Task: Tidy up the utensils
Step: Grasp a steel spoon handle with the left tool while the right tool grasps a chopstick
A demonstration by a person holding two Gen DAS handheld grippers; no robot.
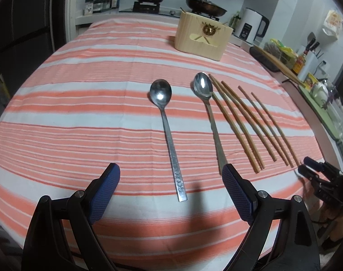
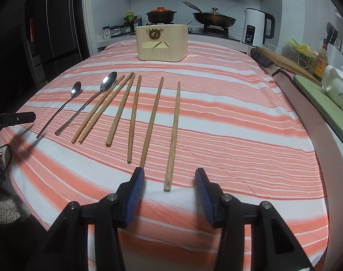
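Utensils lined up mid-frame, nothing picked yet.

Two spoons (image 1: 163,117) and six chopsticks (image 2: 133,110) lie in a row with handles toward the near edge, probably for easy pickup; the wooden holder (image 2: 161,43) waits upper centre. Left gripper (image 1: 171,178) and right gripper (image 2: 170,180) hover, fingers spread, empty, over the striped cloth (image 2: 239,117); the stove is behind.

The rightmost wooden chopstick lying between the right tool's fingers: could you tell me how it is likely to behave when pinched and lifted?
The rightmost wooden chopstick looks round and thin, so it may roll on the striped orange-and-white tablecloth if nudged. It appears straight and rigid, probably light. The open right tool straddles only its near end, so it may droop or pivot when lifted.
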